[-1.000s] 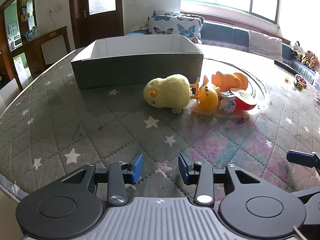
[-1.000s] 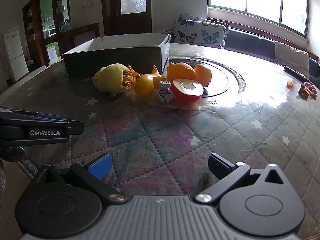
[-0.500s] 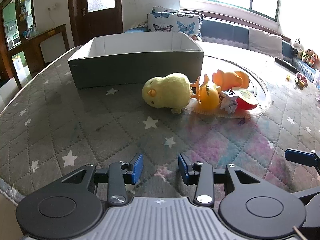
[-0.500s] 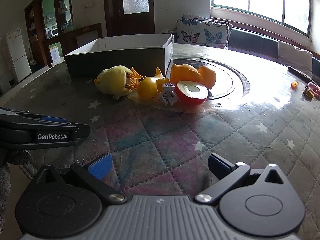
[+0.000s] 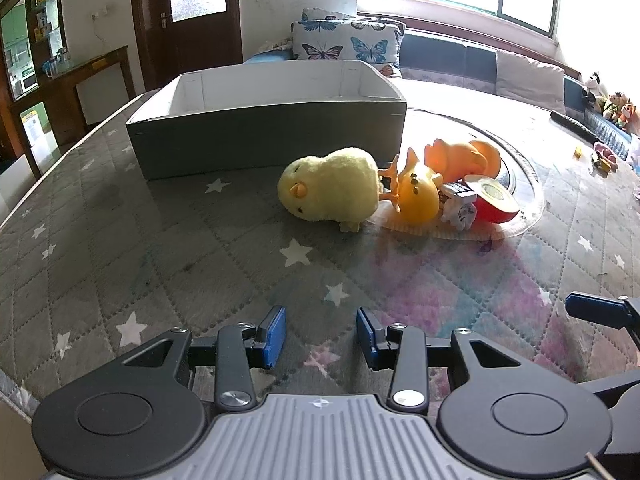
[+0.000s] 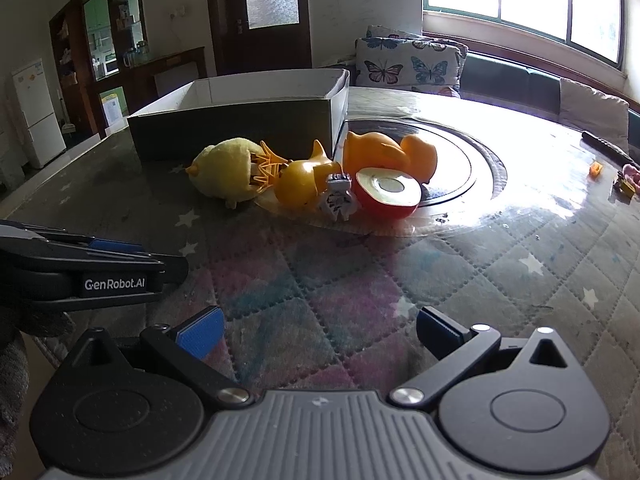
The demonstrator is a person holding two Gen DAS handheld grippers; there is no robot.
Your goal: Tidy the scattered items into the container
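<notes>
From the left wrist view, the left tongs [image 5: 320,334] hover low over the near edge of the worktop [image 5: 160,264], their blue pads [image 5: 274,336] set a narrow gap apart and holding nothing. The worktop wears a grey quilted cover with white stars. Toward its far edge stands a grey box [image 5: 264,136] with a white inside; from here it looks empty. Just in front of the box's right corner lies a heap of toys: a yellow plush chick [image 5: 328,190] on its side, an orange-yellow duck [image 5: 416,196] touching it, a bigger orange duck [image 5: 464,158] behind, a small white figure [image 5: 460,206] and a red roll of tape [image 5: 490,200]. They rest on the rim of a round glass turntable [image 5: 528,196]. One blue tip of the right tongs [image 5: 596,310] shows at the right edge.

From the right wrist view, the right tongs [image 6: 318,330] hang above the near edge of the worktop [image 6: 500,264] with their blue pads [image 6: 200,332] spread wide, nothing between them. The left tongs [image 6: 116,258] reach in from the left, seen side-on. Ahead, the same heap sits outside the box [image 6: 236,126], just before its right corner: chick [image 6: 224,172], orange-yellow duck [image 6: 298,184], white figure [image 6: 338,196], roll of tape [image 6: 388,194] and the bigger duck [image 6: 380,154]. Small bits lie near the far right edge, too tiny to name.
</notes>
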